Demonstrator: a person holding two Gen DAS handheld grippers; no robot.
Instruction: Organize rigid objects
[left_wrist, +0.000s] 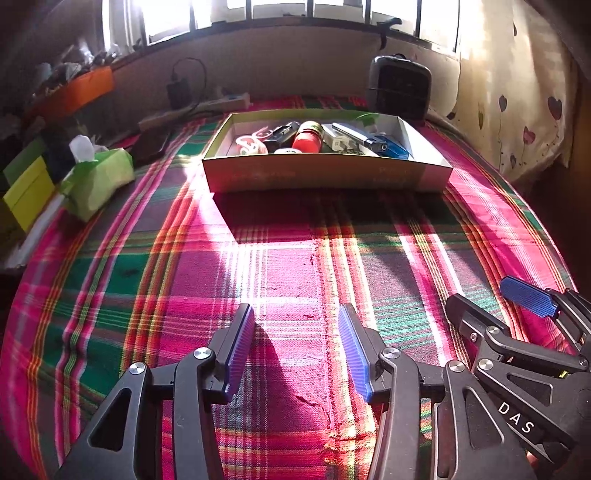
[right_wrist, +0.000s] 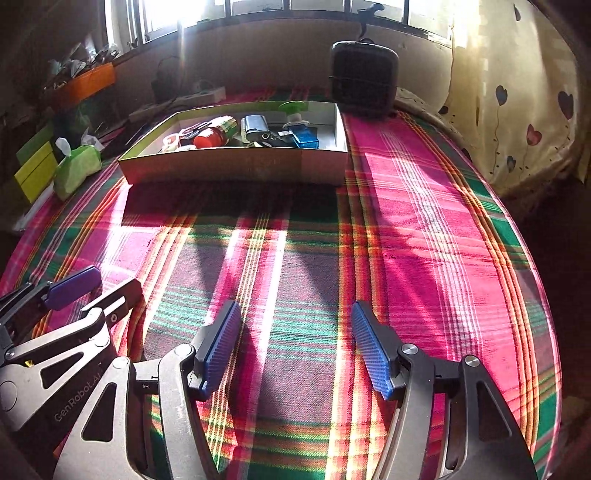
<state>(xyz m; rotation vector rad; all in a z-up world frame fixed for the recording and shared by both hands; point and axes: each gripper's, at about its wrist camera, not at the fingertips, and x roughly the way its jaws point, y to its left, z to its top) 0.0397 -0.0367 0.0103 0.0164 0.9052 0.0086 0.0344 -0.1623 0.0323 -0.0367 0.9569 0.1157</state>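
Observation:
A shallow cardboard box (left_wrist: 325, 173) stands on the plaid cloth at the far side; it also shows in the right wrist view (right_wrist: 236, 168). It holds several small items, among them a red cylinder (left_wrist: 306, 139), a blue clear case (left_wrist: 391, 146) and a silver block (right_wrist: 255, 125). My left gripper (left_wrist: 297, 350) is open and empty, low over the cloth near the front. My right gripper (right_wrist: 295, 347) is open and empty beside it, and shows at the left wrist view's right edge (left_wrist: 491, 299). Both are well short of the box.
A green tissue pack (left_wrist: 98, 179) and yellow-green boxes (left_wrist: 27, 192) lie at the left edge. A black heater (left_wrist: 400, 86) stands behind the box. A power strip (left_wrist: 229, 100) with cables lies along the back wall. A curtain (left_wrist: 517, 92) hangs at the right.

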